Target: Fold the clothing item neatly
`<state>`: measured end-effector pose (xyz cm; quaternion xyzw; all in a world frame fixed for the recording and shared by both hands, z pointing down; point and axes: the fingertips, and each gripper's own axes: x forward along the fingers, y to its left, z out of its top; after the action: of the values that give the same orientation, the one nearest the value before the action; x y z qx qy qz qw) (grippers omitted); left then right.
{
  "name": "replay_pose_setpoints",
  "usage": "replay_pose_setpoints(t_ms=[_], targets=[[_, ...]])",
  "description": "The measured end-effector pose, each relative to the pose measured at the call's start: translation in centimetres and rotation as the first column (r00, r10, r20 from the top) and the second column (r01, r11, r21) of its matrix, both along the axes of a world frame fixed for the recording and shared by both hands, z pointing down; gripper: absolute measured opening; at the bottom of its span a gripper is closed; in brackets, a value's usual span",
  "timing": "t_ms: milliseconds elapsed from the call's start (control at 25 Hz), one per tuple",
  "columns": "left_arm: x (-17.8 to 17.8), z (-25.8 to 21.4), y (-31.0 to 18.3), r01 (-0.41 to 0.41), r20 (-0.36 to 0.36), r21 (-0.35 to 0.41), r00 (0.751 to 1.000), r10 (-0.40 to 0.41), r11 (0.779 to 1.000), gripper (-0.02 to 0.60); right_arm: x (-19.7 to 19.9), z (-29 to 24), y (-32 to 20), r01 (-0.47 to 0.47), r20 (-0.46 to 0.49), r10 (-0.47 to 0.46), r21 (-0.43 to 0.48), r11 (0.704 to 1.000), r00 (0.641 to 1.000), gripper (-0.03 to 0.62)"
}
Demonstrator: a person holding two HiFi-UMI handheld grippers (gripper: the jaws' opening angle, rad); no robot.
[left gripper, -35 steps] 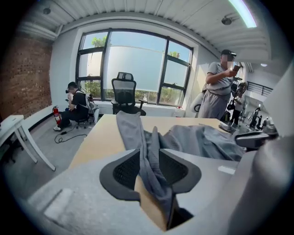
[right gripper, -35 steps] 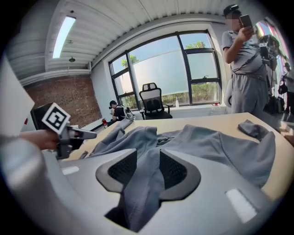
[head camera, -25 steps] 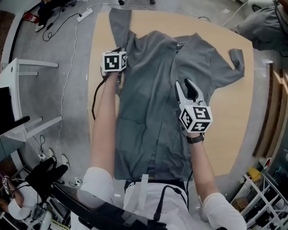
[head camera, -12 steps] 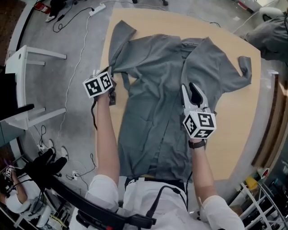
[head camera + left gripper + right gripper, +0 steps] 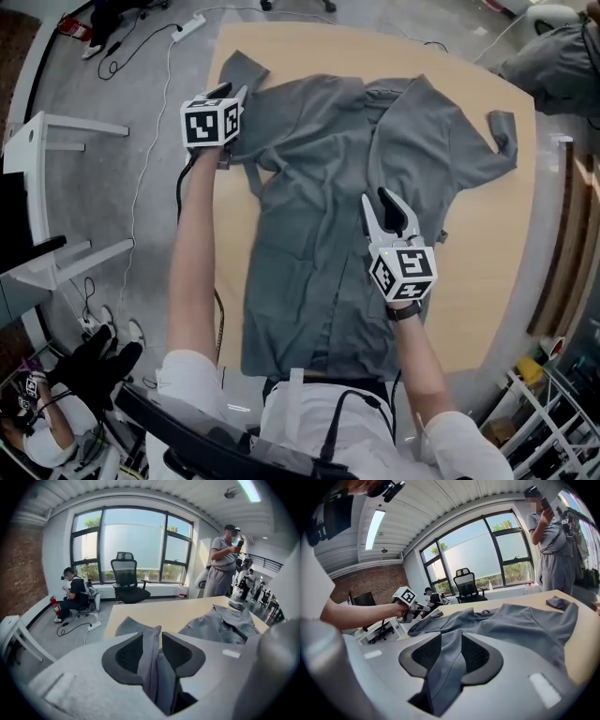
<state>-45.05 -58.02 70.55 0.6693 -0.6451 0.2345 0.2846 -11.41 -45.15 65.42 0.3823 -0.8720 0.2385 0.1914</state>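
Note:
A grey short-sleeved shirt (image 5: 319,216) lies spread face-up on the wooden table (image 5: 487,272), collar at the far side. My left gripper (image 5: 228,92) is at the shirt's left sleeve (image 5: 236,70) near the far left corner. Its jaws are opening, and in the left gripper view (image 5: 160,641) the sleeve cloth hangs loosely between them. My right gripper (image 5: 380,199) is over the shirt's middle right. In the right gripper view (image 5: 451,641) a fold of the shirt front fills the gap, with the pads shut on it. The right sleeve (image 5: 497,131) lies flat towards the far right.
Another grey garment (image 5: 553,56) lies beyond the table's far right corner. A white desk (image 5: 56,141) stands on the left, with cables and a power strip (image 5: 183,26) on the floor. A standing person (image 5: 224,559) and an office chair (image 5: 126,578) are past the table.
My left gripper has moved away from me to the far left corner, drawing the sleeve outwards, and its jaws have spread. The right gripper has stayed about where it was.

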Motion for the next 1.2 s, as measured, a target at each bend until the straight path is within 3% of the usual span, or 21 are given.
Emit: replay_pose_setpoints(t_ms=[120,280,440,520,640,760,840,960,1080,1200], targets=[[1.9,1.8,-3.5,-0.105,0.027,-0.067,0.994,0.107,0.992,0.141,-0.8,-0.1,0.3,0.021,0.003,-0.021,0.0,1.0,1.0,0.133],[2.8,4.9,-5.3,-0.198,0.03,-0.178,0.978,0.206,0.964,0.141,-1.4,-0.6,0.8,0.026,0.005,-0.026,0.005,1.0,1.0,0.133],[2.8,7.0,-5.6,-0.192,0.044,-0.234,0.977,0.208,0.953,0.136,-1.3,-0.5,1.7,0.014,0.018,-0.014,-0.017,1.0,1.0,0.133],[2.1,6.7,-5.9,-0.143,0.053,-0.214,0.986,0.158,0.966,0.039,-1.1,-0.3,2.0,0.014,0.017,-0.013,-0.025,1.0,1.0,0.133],[0.7,4.6,-5.5,-0.07,-0.006,-0.131,0.998,0.069,0.989,0.021,-0.6,-0.2,2.4,0.017,0.01,-0.017,-0.027,0.999,1.0,0.133],[-1.8,0.9,-3.6,0.059,-0.128,0.023,0.99,-0.056,0.998,0.018,0.1,-0.5,2.9,0.018,0.013,-0.017,-0.028,0.999,1.0,0.133],[-4.1,-1.7,-1.3,0.171,-0.226,0.119,0.964,-0.141,0.978,0.017,0.5,-0.9,3.3,0.016,0.023,-0.015,-0.028,0.999,1.0,0.133],[-7.8,-5.0,3.3,0.312,-0.319,0.213,0.918,-0.236,0.926,0.017,0.8,-1.3,3.9,0.018,0.041,-0.016,-0.044,0.999,0.999,0.129],[-11.2,-7.4,8.4,0.414,-0.342,0.267,0.885,-0.316,0.87,0.018,0.9,-1.9,4.9,0.03,0.05,-0.028,-0.048,0.998,0.998,0.124],[-13.9,-8.5,13.1,0.521,-0.423,0.291,0.822,-0.381,0.803,0.017,0.7,-2.5,6.2,0.044,0.068,-0.04,-0.06,0.997,0.997,0.121]])
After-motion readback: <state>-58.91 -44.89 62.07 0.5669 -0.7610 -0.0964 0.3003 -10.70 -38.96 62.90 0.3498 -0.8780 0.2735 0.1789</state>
